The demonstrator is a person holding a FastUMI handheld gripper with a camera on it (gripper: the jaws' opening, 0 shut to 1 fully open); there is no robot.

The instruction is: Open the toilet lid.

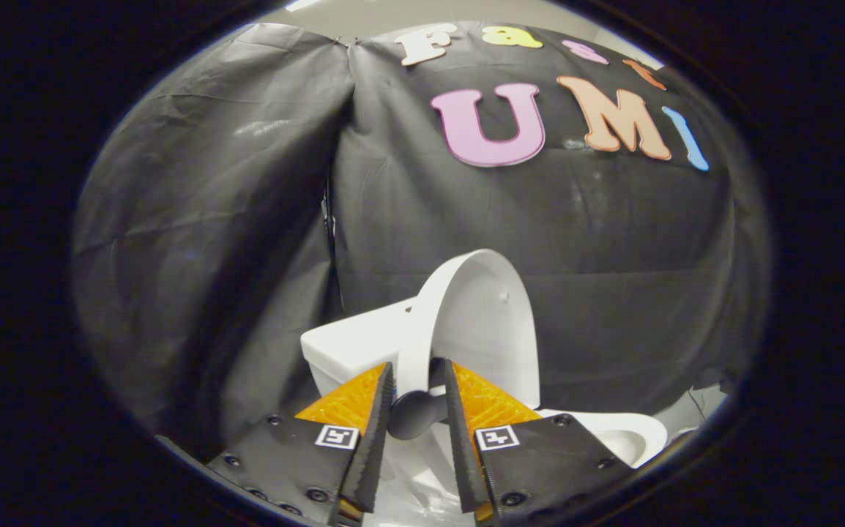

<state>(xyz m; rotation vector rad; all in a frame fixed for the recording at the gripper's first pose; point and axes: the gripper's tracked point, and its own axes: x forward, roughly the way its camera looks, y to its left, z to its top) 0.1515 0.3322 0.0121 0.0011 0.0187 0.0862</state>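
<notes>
One toilet stands against the black cloth wall [232, 219], which hangs in creases on the left. Its tank [349, 348] sits left, behind the one lid [477, 322], which stands raised upright just beyond the fingers. The tool [419, 388] is released, its two fingers parted with a dark rounded part between them. The white bowl rim [635, 439] lies on the right.
</notes>
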